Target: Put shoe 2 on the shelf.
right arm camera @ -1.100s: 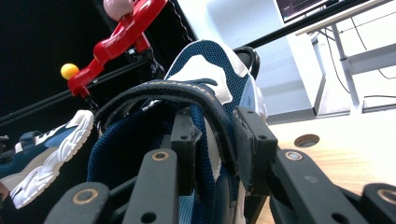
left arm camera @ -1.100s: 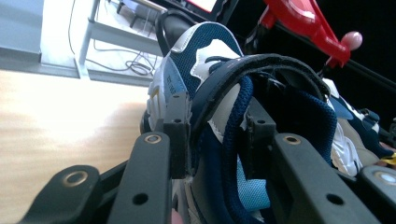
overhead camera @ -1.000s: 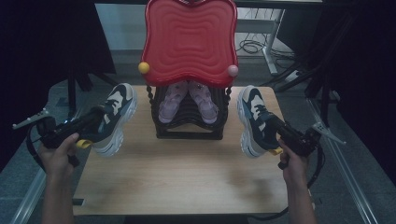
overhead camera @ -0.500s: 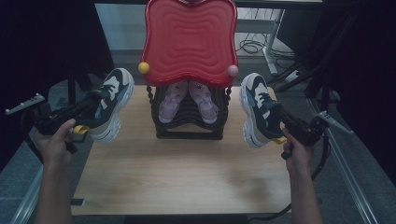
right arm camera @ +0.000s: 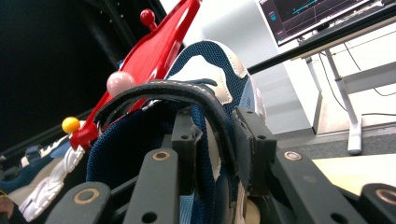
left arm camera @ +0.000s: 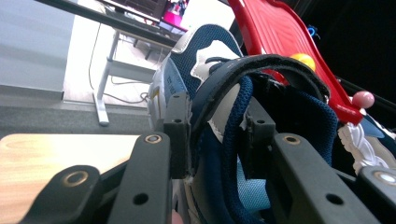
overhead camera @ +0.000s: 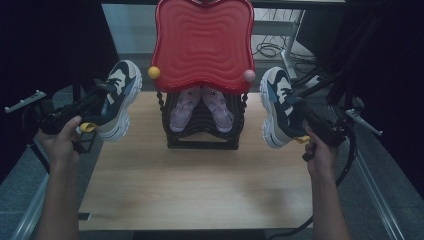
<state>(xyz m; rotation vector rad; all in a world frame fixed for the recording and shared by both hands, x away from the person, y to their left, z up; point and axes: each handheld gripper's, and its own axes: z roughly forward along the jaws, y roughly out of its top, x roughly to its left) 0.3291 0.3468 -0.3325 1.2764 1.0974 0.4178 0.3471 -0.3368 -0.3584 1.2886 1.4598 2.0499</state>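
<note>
Wooden table (overhead camera: pixel 200 185), one red-topped rack (overhead camera: pixel 202 45), two pink shoes (overhead camera: pixel 202 107), two hand-held grippers (overhead camera: pixel 97 102) (overhead camera: pixel 300 112) each grasping one navy sneaker (overhead camera: pixel 117 97) (overhead camera: pixel 277 105).

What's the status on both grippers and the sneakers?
Left gripper clamps left navy-and-white sneaker's heel collar. Right gripper clamps right navy-and-white sneaker. Red rack between.

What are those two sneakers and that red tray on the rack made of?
Left sneaker and right sneaker: likely woven blue mesh with smooth pale panels, probably synthetic, on chunky white rubbery soles. Red tray: apparently glossy moulded plastic, given its sheen and rippled ridges.
</note>
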